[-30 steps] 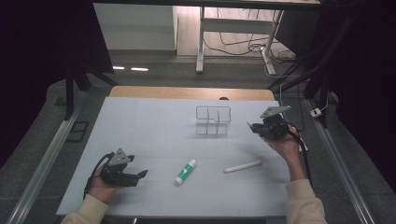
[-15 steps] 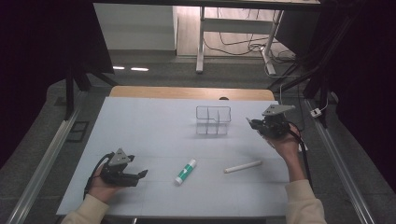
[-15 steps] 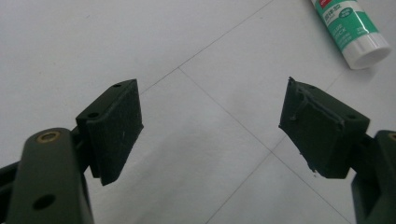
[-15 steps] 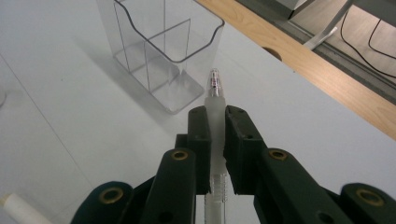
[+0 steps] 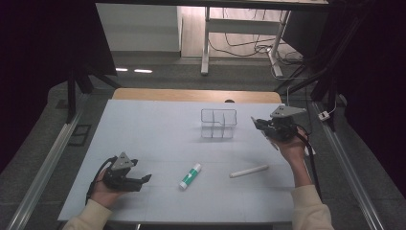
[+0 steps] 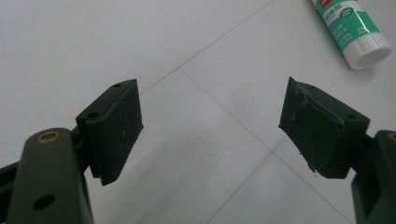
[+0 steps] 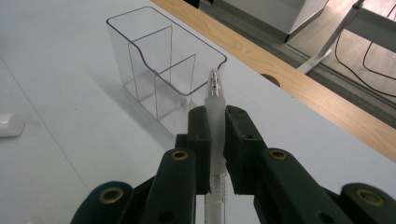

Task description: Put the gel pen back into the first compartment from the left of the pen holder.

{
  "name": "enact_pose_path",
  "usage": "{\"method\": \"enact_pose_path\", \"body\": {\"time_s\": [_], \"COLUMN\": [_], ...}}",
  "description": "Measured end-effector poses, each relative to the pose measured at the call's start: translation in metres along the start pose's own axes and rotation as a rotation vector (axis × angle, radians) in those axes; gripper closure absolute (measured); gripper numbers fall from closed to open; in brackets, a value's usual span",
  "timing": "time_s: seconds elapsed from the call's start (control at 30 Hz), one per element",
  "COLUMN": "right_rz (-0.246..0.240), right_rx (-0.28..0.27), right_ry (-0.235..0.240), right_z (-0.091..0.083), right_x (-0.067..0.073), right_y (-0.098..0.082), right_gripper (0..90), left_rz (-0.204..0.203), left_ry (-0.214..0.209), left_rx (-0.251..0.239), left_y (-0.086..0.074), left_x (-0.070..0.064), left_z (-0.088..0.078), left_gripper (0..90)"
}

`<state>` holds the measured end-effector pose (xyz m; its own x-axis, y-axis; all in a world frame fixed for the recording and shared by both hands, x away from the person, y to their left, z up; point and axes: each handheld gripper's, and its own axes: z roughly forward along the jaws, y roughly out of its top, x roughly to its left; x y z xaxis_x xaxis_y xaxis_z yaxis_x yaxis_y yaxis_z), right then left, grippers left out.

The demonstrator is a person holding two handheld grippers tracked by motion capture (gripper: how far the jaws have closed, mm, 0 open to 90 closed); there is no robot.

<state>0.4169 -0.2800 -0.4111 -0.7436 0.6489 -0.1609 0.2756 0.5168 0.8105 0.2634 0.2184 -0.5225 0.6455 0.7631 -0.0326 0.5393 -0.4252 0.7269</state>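
The right tool [image 7: 214, 126] is pinching a translucent pen [image 7: 214, 100], its jaws pressed against the barrel with the tip pointing forward toward the clear organizer [image 7: 161, 74]. Compared with a second earlier, the right tool [image 5: 262, 125] has shifted only slightly and remains just beside the organizer [image 5: 218, 123], toward the right edge of the counter [image 5: 143, 129]; the pen is therefore not yet over a compartment, and the insertion step is judged still pending. The organizer stands upright near the far edge of the counter, divided into compartments, all apparently empty. The left tool [image 6: 212, 130] rests near the front left corner with its jaws spread and nothing between them; it has not moved. A glue stick [image 5: 190, 175] lies near the front edge, and a white cylindrical stick [image 5: 248, 170] lies to its right, both apart from either tool. The glue stick [image 6: 351, 25] carries a green label with white print and a red logo; the wording is too blurred to read.
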Motion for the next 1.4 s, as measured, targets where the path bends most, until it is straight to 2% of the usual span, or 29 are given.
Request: {"method": "enact_pose_path", "body": {"time_s": [0.3,0.5,0.87,1.4], "right_rz": [-0.007,-0.01,0.003,-0.001], "right_rx": [-0.03,-0.054,-0.09,-0.135], "right_ry": [0.005,0.024,0.011,0.023], "right_z": [0.0,0.003,0.004,0.009], "right_x": [0.009,0.015,0.019,0.03], "right_y": [0.006,0.01,0.012,0.019], "right_gripper": [80.7,80.7,80.7,80.7], "left_rz": [0.001,-0.001,-0.001,-0.003], "left_ry": [0.001,0.001,0.001,0.003], "left_rx": [-0.001,-0.003,-0.002,-0.002], "left_y": [0.0,0.0,0.0,0.0], "left_x": [0.0,0.0,0.0,0.0], "left_z": [0.0,0.0,0.0,0.0], "left_gripper": [21.1,21.1,21.1,21.1]}}
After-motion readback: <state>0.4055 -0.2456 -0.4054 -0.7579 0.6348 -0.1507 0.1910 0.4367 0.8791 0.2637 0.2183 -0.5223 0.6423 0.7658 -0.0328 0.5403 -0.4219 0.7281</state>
